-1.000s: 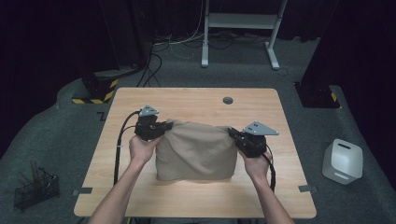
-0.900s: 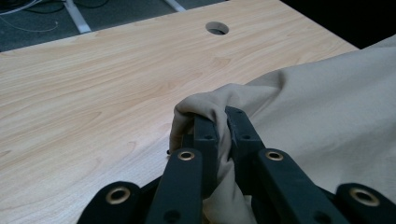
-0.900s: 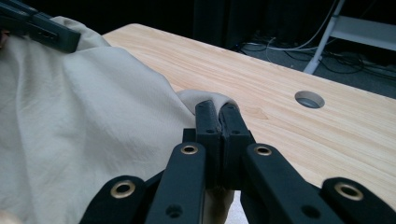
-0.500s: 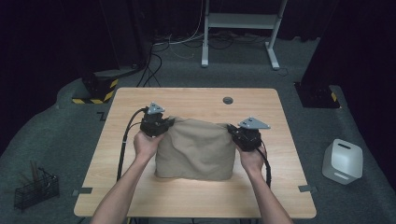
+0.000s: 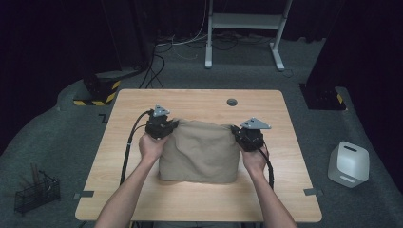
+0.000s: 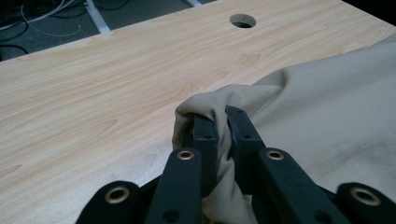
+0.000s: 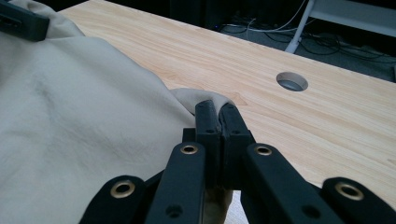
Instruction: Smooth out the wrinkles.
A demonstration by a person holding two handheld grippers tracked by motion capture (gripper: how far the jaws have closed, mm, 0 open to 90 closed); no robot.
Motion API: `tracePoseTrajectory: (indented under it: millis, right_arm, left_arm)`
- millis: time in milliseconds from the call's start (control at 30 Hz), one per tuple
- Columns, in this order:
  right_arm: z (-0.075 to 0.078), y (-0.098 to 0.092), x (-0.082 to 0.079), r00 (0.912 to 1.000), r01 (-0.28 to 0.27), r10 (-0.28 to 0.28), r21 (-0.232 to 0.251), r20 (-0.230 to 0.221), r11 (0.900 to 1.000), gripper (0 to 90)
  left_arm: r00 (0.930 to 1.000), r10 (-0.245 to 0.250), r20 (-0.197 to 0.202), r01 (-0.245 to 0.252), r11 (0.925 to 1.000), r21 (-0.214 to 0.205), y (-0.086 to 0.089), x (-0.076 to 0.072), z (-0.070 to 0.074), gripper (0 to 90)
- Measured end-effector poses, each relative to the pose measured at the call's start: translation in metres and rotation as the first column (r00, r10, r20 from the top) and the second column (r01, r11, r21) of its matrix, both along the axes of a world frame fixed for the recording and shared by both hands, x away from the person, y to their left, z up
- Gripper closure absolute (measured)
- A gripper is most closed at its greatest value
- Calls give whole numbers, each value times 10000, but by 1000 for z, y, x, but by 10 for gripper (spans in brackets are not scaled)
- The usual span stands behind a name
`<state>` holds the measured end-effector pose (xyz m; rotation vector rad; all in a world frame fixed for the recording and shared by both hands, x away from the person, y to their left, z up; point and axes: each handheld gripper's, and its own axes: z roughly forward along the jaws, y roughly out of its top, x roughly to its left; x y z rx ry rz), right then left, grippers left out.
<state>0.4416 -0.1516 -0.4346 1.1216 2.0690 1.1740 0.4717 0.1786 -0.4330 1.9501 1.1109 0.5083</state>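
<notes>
I was partway through folding the plain beige cloth (image 5: 198, 152), which lay spread over the middle of the pale wooden tabletop (image 5: 199, 99), nearer my edge than the far one. I judged this the step where the two far corners get carried and laid, not yet let go. My left gripper (image 5: 167, 126) sat at about ten o'clock of the cloth, its jaws pressed together on a bunched corner of fabric (image 6: 205, 105) that curled over the jaw tips. My right gripper (image 5: 240, 133) sat at about two o'clock, jaws all but touching, with a thin fold of the other corner (image 7: 196, 95) pinched between them. Both corners hung a little above the wood, as far as I could tell. The round cable hole (image 5: 231, 101) lay beyond at twelve o'clock, well apart from the cloth. The next move, I reckoned, called for keeping both hands level and the edge between them taut, so the fold would land square without wrinkles, then easing both grips off together
</notes>
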Motion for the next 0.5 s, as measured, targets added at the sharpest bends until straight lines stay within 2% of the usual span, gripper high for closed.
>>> tracePoseTrajectory:
  millis: [267, 500]
  right_arm:
    - [-6, 3, 6, 9998, 182, -183, -76, -113, 9998, 883]
    - [-15, 7, 14, 9988, 421, -426, -213, -247, 9989, 882]
  left_arm:
    - [9998, 85, -185, -84, 10000, 40, 0, 6, -7, 838]
    - [9990, 147, -417, -136, 9996, 261, -2, 13, -17, 838]
